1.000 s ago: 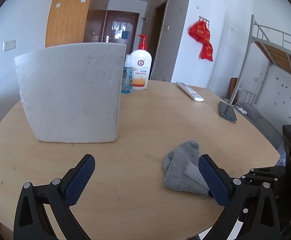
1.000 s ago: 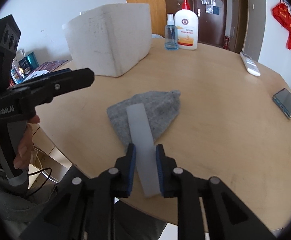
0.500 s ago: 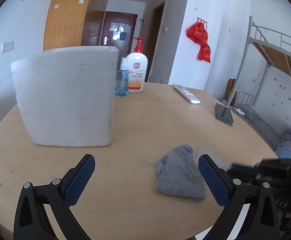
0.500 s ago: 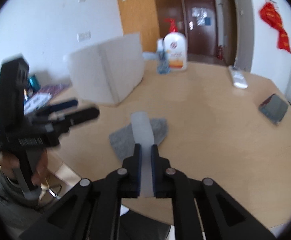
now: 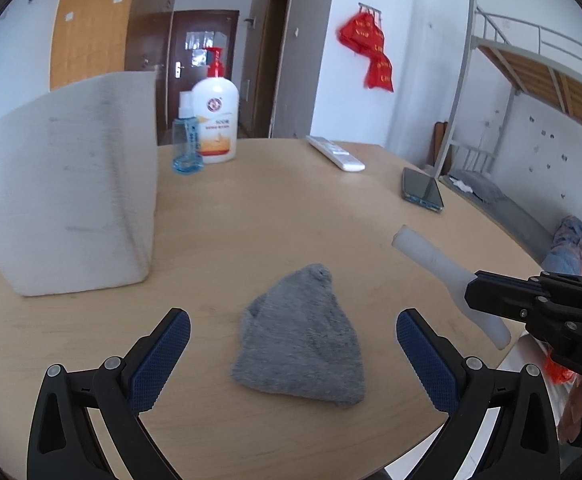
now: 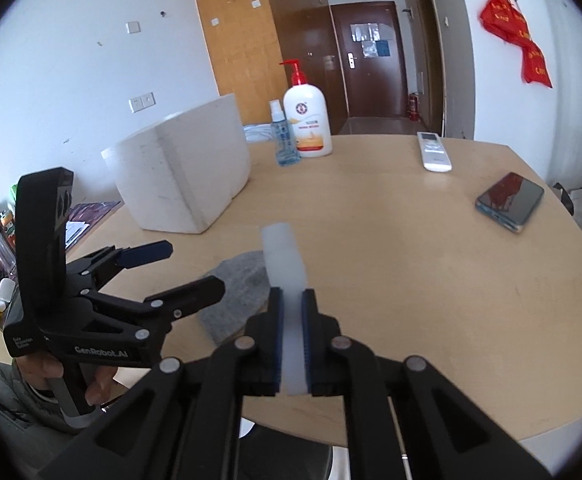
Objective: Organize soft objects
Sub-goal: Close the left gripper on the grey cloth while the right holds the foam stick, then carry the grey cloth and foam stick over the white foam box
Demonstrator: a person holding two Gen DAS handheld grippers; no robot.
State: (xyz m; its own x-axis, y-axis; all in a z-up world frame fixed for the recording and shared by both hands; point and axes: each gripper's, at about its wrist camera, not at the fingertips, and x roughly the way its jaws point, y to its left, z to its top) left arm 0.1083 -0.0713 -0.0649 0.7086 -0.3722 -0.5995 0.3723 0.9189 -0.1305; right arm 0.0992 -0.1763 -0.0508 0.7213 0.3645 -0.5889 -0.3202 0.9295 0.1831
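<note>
Foam box [image 5: 65, 200] stands on the bench [image 5: 275, 220], its inside hidden. Left gripper [image 5: 293, 350] hovers with jaws wide apart either side of the grey sock [image 5: 303, 344] lying flat on the bench. Right gripper [image 6: 291, 320] has its jaws clamped on a translucent white strip [image 6: 285, 258], held above the bench.

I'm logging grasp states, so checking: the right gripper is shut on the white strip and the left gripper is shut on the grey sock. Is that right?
Not quite. The left gripper is open, its jaws spread on either side of the grey sock, which lies on the table; the left wrist view shows this. The right gripper is indeed shut on the white strip.
</note>
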